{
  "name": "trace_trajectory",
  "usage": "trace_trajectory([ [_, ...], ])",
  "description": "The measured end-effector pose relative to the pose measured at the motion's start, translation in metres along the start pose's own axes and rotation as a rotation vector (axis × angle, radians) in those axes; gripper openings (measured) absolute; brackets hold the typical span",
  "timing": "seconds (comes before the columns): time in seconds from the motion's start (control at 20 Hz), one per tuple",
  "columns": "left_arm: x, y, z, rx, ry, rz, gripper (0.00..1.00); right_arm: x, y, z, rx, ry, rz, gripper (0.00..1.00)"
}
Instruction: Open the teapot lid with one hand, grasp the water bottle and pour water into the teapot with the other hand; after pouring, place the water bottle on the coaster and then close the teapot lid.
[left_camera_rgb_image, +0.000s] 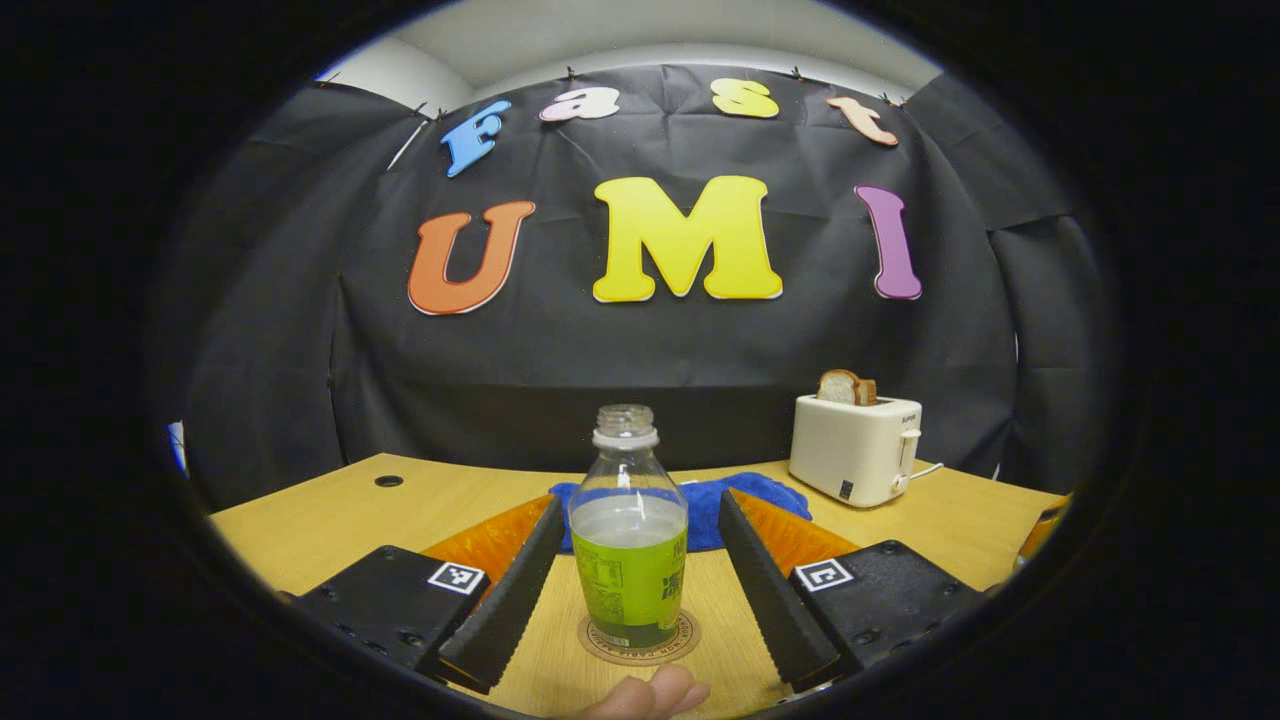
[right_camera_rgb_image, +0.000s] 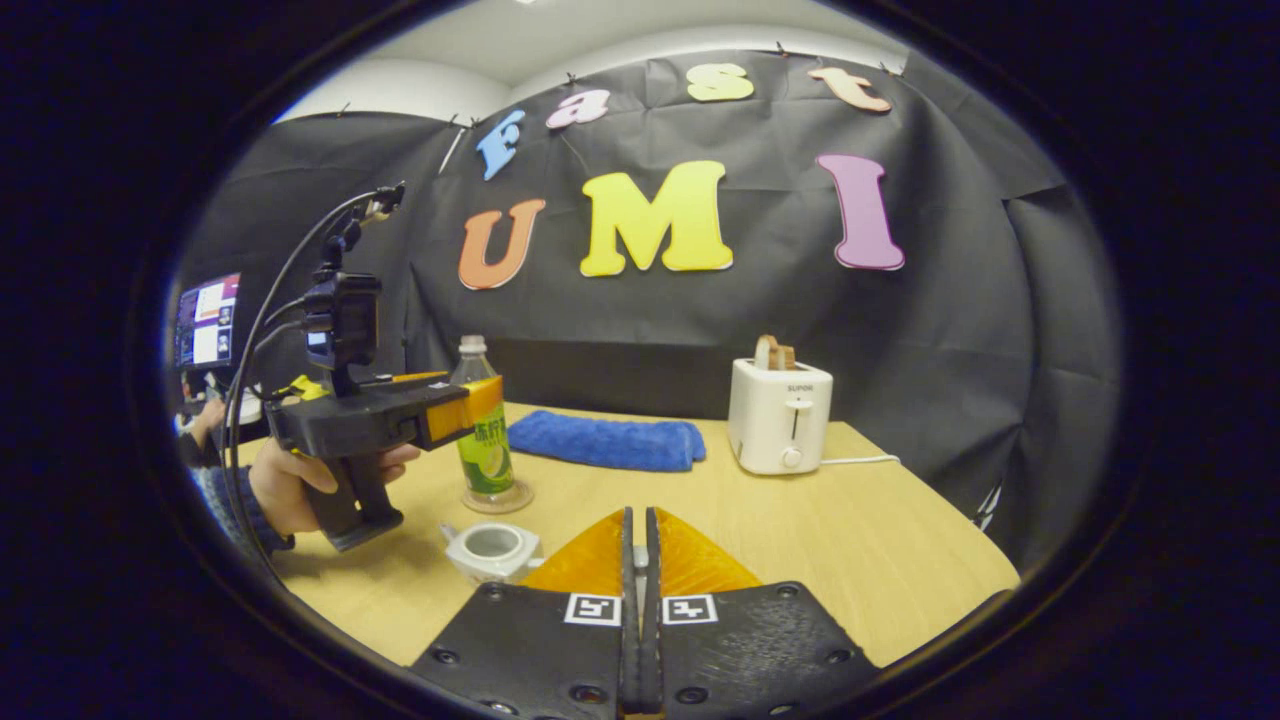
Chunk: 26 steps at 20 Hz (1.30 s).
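A clear bottle (left_camera_rgb_image: 628, 530) with a green label and no cap, partly full, stands upright on a round coaster (left_camera_rgb_image: 640, 640). My left gripper (left_camera_rgb_image: 640, 500) is open, one finger on each side of the bottle with a small gap to it. The right gripper view shows that left gripper (right_camera_rgb_image: 483, 397) around the bottle (right_camera_rgb_image: 485, 440), held by a hand (right_camera_rgb_image: 300, 480). A small white teapot (right_camera_rgb_image: 492, 548) sits lidless on the table just left of my right gripper (right_camera_rgb_image: 638, 515), which is shut. The lid is hidden.
A white toaster (right_camera_rgb_image: 780, 420) holding a bread slice stands at the back right. A folded blue cloth (right_camera_rgb_image: 605, 442) lies behind the bottle. A monitor (right_camera_rgb_image: 207, 320) glows at the far left. The wooden table's (right_camera_rgb_image: 850, 540) right half is bare.
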<state>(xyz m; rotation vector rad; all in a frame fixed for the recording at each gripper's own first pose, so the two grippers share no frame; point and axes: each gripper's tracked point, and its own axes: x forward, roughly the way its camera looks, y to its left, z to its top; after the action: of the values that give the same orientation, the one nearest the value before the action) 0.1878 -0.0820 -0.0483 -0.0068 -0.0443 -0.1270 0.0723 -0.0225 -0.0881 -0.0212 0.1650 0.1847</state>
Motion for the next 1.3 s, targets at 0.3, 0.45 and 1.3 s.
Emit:
trace_trajectory([
  [0.3,-0.058,0.036,0.029,-0.013,-0.050,0.083,0.96,0.009,0.058,0.044,0.081,-0.121,0.112,0.00],
  [0.45,-0.093,0.058,0.035,-0.005,-0.042,0.151,0.96,0.019,0.076,0.042,0.100,-0.135,0.132,0.00],
  [1.3,-0.170,0.089,0.068,-0.094,-0.047,0.091,0.96,0.064,0.094,-0.041,0.122,0.034,0.088,0.01],
])
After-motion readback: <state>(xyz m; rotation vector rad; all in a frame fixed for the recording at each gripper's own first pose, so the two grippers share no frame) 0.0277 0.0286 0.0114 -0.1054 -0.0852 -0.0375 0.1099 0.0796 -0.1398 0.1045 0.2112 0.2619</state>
